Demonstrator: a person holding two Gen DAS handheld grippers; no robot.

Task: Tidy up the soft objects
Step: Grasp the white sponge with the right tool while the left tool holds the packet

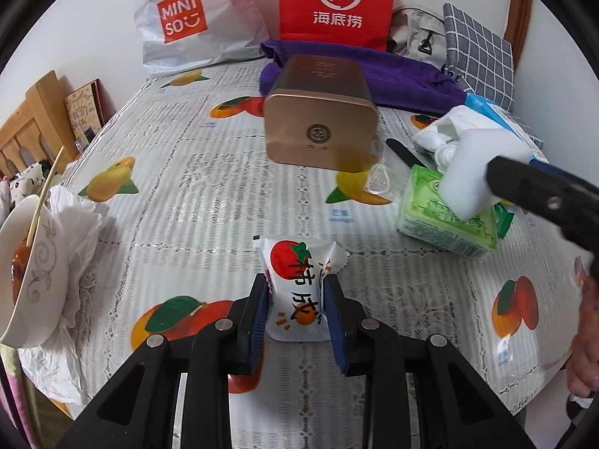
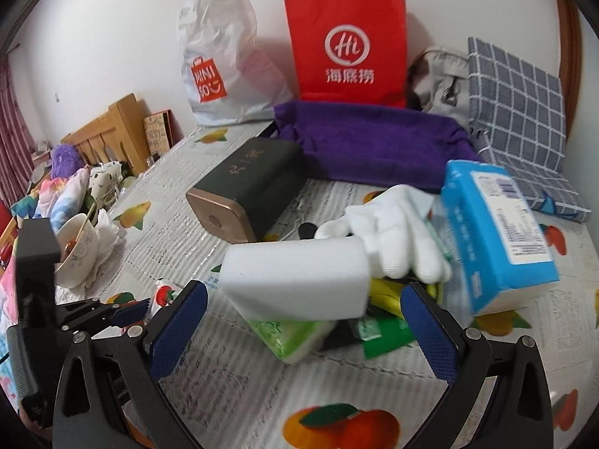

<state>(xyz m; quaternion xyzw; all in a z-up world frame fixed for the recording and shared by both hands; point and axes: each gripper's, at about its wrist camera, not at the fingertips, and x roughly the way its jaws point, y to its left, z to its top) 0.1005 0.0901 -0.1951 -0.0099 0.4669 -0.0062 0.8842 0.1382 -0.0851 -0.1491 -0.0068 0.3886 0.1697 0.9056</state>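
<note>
My left gripper (image 1: 295, 280) is shut on a white snack packet (image 1: 292, 292) printed with a red persimmon, its blue pads pressing both sides just above the fruit-print tablecloth (image 1: 187, 194). The same gripper (image 2: 127, 308) and packet (image 2: 163, 295) show at the lower left of the right wrist view. My right gripper (image 2: 305, 288) stands wide open around a white sponge block (image 2: 295, 280), its pads clear of the block. The sponge rests on a green tissue pack (image 2: 295, 336). Beside them lie a white glove (image 2: 393, 232) and a blue tissue pack (image 2: 494, 232).
A gold-ended tin box (image 1: 318, 119) lies mid-table before a purple towel (image 1: 374, 75). A red paper bag (image 1: 337, 0), a white shopping bag (image 1: 183, 15) and a checked cloth (image 1: 479, 48) line the back. A bowl with a skewer (image 1: 33, 262) and crumpled paper (image 1: 78, 224) sit at the left.
</note>
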